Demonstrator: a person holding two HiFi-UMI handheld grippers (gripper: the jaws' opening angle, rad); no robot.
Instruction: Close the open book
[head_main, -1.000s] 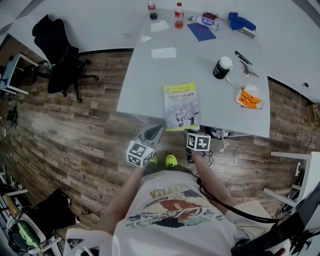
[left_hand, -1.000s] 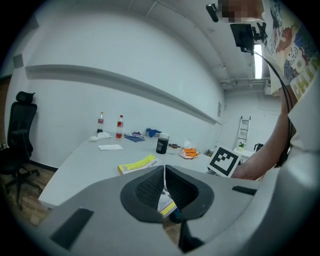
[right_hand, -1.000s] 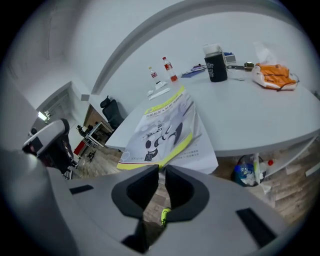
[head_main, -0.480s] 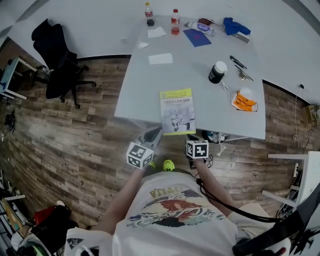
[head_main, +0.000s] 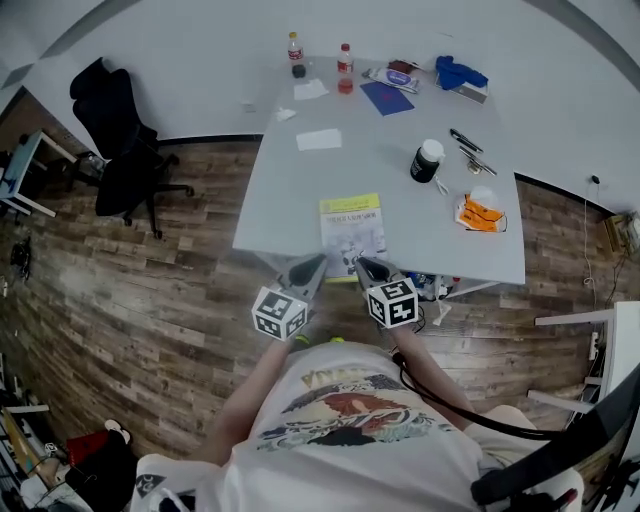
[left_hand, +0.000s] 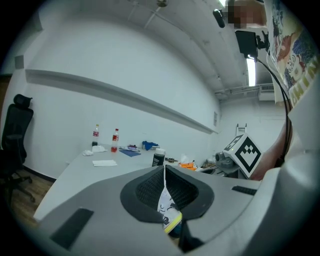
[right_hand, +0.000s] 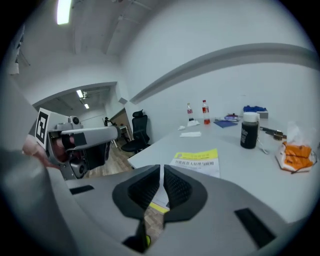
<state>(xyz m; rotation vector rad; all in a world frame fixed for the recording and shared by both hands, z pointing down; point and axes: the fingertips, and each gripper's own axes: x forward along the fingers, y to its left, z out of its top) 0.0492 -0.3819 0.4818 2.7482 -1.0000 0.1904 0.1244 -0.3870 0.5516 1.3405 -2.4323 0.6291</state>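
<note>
A book (head_main: 352, 222) with a yellow-banded cover lies flat and closed near the front edge of the white table (head_main: 290, 190). My left gripper (head_main: 318, 262) hovers just off that edge, left of the book's near corner, jaws shut on nothing. My right gripper (head_main: 362, 264) hangs at the book's near edge, jaws shut and empty. In the left gripper view the left gripper (left_hand: 164, 172) has its tips touching, and a strip of the book (left_hand: 167, 207) shows behind them. In the right gripper view the book (right_hand: 196, 161) lies beyond the right gripper (right_hand: 162, 172).
A black bottle with a white cap (head_main: 424, 160), pens (head_main: 468, 143) and an orange packet (head_main: 478, 214) lie at the table's right. A paper sheet (head_main: 319, 139), two drink bottles (head_main: 344, 55), a blue booklet (head_main: 386, 97) and blue cloth (head_main: 460, 72) sit further back. A black office chair (head_main: 120, 130) stands left.
Both grippers have risen from below the table edge to the book's near edge. The right one rose more and rolled. The book has not moved on the table.
</note>
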